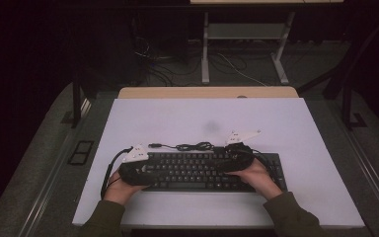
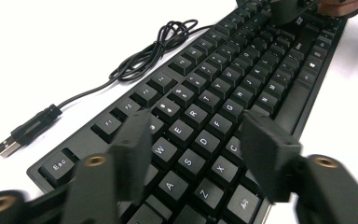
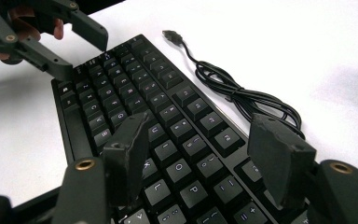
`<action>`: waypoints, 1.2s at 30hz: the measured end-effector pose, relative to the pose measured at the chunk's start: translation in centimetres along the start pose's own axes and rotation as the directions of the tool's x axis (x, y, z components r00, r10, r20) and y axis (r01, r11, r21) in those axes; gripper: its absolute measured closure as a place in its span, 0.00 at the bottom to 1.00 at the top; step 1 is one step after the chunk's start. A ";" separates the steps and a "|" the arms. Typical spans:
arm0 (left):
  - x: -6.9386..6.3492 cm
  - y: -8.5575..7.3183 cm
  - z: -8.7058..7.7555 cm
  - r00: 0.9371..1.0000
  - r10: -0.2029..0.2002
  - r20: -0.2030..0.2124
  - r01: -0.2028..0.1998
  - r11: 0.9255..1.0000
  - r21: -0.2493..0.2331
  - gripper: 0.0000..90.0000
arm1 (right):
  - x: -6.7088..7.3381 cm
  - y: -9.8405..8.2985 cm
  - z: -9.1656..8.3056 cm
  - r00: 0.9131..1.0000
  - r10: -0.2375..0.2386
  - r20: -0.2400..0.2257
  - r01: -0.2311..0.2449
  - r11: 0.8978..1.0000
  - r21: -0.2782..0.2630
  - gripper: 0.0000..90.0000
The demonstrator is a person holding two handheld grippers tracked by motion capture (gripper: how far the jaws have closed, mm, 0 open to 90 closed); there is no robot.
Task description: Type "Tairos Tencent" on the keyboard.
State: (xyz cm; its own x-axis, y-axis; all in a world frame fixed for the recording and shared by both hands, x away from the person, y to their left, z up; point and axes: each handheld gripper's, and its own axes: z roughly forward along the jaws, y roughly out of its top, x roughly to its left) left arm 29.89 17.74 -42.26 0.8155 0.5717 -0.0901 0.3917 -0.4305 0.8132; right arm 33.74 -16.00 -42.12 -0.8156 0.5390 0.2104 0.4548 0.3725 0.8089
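From the high view, a black keyboard (image 1: 202, 170) lies lengthwise on the white bench (image 1: 187, 118), near its front edge. The left hand-held gripper (image 1: 145, 170) sits over the keyboard's left end and the right hand-held gripper (image 1: 237, 160) over its right part, each carried by a hand coming in from below. The keyboard's cable (image 1: 187, 146) lies in a loose bundle on the bench just behind the keyboard, its plug end pointing left.

In the left gripper view, the left hand-held gripper (image 2: 193, 144) hovers over the letter keys with its jaws partly apart, one above the W key, the other above the C and V keys. They straddle the keys without squeezing anything. The USB plug (image 2: 9, 147) rests on the bench beside the Esc corner, apart from the keyboard.

In the right gripper view, the right hand-held gripper (image 3: 200, 154) stands about half open over the keys around O, P and L; nothing is held. The coiled cable lies on the bench just beside the keyboard's far edge.
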 end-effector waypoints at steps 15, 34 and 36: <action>0.4 -0.2 0.5 1.000 -0.003 0.029 0.001 0.999 0.050 0.99 | 0.0 0.0 0.2 1.000 -0.004 0.000 0.004 1.000 -0.003 0.42; 0.5 -0.3 1.7 1.000 0.002 0.032 -0.005 0.996 0.090 0.99 | 0.1 0.0 0.2 1.000 -0.002 -0.003 0.002 1.000 -0.001 0.42; 0.5 -0.4 1.9 1.000 0.005 0.029 -0.008 0.995 0.101 0.99 | 0.1 0.0 0.2 1.000 -0.003 -0.001 0.003 1.000 -0.001 0.42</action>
State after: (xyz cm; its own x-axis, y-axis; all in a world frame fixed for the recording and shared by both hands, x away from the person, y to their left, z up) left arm 30.92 16.89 -43.72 0.8298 0.5486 -0.1026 0.4260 -0.5038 0.7515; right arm 33.75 -15.87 -42.21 -0.8173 0.5370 0.2090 0.4523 0.3731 0.8101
